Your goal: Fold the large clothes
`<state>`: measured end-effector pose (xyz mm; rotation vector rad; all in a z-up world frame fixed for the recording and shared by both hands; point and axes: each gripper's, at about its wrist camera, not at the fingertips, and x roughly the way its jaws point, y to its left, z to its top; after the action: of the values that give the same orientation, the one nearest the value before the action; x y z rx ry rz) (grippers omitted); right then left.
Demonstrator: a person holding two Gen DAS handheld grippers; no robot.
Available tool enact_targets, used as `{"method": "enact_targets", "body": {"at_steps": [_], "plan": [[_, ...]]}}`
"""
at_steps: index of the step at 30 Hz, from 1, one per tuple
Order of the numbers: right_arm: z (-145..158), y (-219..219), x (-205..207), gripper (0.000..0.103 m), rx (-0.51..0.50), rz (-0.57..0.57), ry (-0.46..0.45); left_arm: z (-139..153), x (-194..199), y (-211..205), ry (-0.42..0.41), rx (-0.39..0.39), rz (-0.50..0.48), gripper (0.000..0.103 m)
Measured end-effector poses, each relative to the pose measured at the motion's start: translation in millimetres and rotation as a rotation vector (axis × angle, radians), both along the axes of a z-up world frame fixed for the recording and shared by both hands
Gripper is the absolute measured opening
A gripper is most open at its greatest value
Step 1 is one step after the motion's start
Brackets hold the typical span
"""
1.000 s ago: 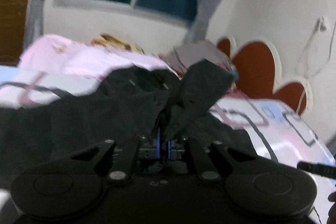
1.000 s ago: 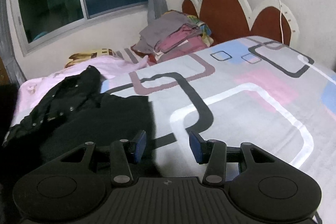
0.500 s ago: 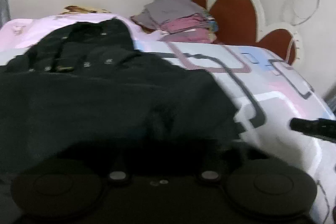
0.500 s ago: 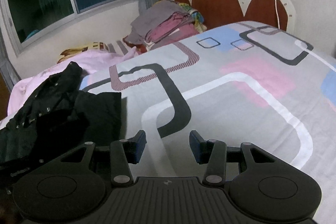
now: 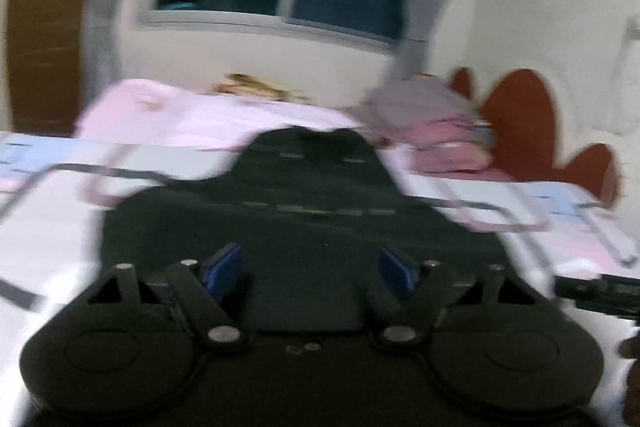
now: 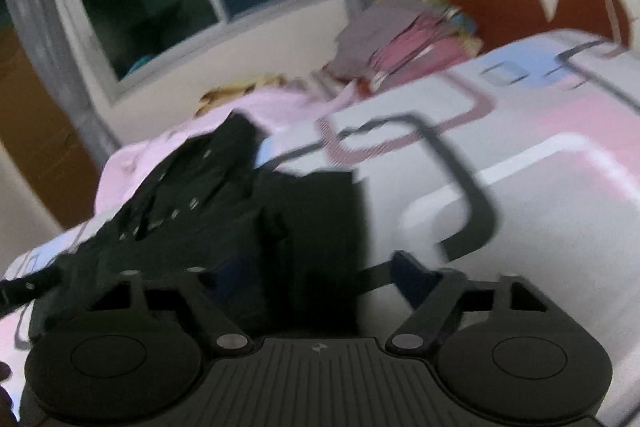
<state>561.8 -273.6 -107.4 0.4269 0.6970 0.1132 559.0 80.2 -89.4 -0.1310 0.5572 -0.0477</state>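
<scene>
The black garment point(image 5: 304, 211) lay flat on the bed point(image 6: 560, 155), toward its window-side edge. Left gripper point(image 5: 312, 267) hung over it, spread wide, holding nothing. Right gripper point(image 6: 320, 271) had just been opening, empty, over the garment's edge.

bed point(image 6: 560, 155), patterned sheet: black garment point(image 5: 304, 223), pink blanket point(image 5: 180, 115), folded clothes pile point(image 6: 408, 35).
</scene>
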Motion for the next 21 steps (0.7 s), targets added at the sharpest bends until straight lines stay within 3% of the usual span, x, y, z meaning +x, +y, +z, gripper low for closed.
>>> {"method": "enact_targets", "body": {"at_steps": [3, 4, 7, 9, 11, 17, 20, 21], "plan": [[-11, 22, 15, 0.059, 0.016, 0.047, 0.037, -8, 2, 39, 0.032, -0.008, 0.065, 0.068], [-15, 29, 20, 0.04, 0.011, 0.068, 0.052, -12, 5, 45, 0.048, -0.007, 0.072, 0.068], [-23, 47, 26, 0.016, -0.077, 0.091, 0.062, -37, 18, 54, 0.126, -0.017, 0.059, 0.067], [-19, 45, 24, 0.011, -0.134, 0.058, 0.054, -45, 20, 54, 0.156, -0.033, 0.036, 0.065], [-13, 41, 18, 0.008, -0.182, 0.037, 0.038, -44, 16, 47, 0.122, -0.025, 0.009, 0.063], [-30, 46, 33, 0.007, -0.246, 0.069, 0.117, -66, 25, 43, 0.174, 0.028, -0.02, 0.067], [-19, 43, 29, 0.007, -0.296, 0.043, 0.097, -51, 28, 50, 0.201, 0.015, -0.041, 0.059], [-10, 41, 23, 0.017, -0.332, 0.006, 0.062, -41, 25, 54, 0.161, 0.005, -0.042, 0.06]]}}
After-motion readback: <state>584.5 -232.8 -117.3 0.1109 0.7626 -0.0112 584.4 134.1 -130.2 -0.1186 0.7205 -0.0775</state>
